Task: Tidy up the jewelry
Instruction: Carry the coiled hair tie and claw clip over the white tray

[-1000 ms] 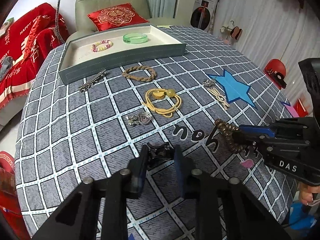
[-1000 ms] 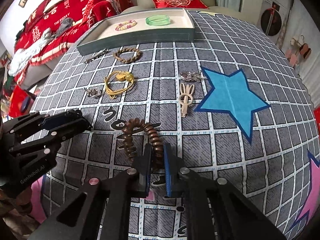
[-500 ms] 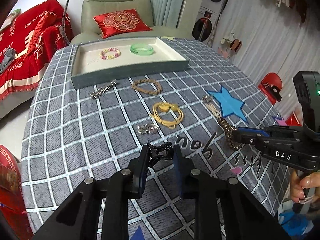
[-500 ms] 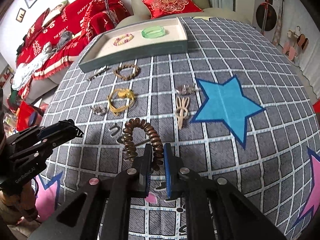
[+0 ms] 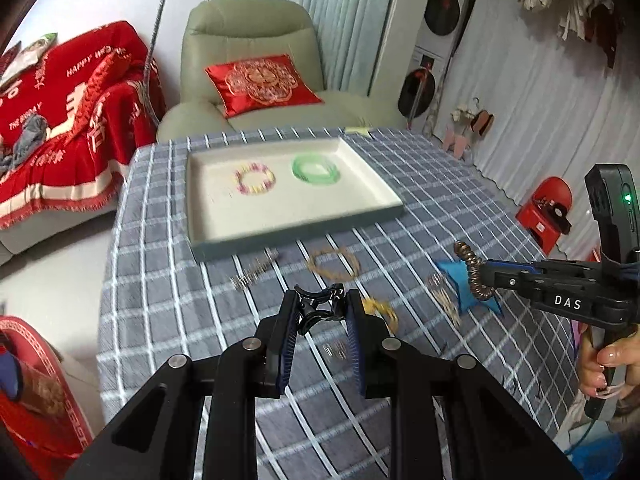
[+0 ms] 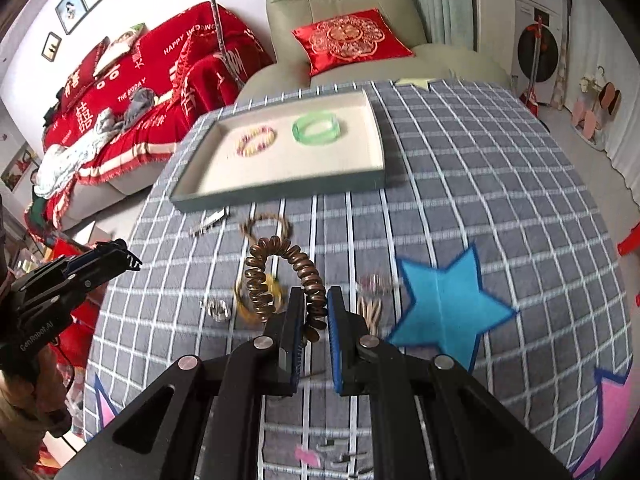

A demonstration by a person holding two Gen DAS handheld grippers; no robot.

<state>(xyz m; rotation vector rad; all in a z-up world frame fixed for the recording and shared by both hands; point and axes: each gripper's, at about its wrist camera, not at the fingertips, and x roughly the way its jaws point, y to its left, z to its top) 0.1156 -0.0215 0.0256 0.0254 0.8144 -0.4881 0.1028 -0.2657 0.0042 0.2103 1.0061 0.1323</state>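
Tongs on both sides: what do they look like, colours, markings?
Both are black linkage frames with silver pivot bolts and blue-lined pads. The right tongs carry white "DAS" lettering, a black handle with a green LED, gripped by a bare hand with pale nails. The left tongs read "GenRobot.AI" in white. A thin cable hangs below the left one.

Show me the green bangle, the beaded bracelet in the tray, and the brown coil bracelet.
green bangle [image 6: 317,131], right wrist view, near rim.
beaded bracelet [image 6: 256,141], right wrist view, its bead ring.
brown coil bracelet [image 6: 298,262], right wrist view, right side of arch.

Both wrist cams above table [image 5: 160,280], facing shared tray [image 5: 296,232], near.
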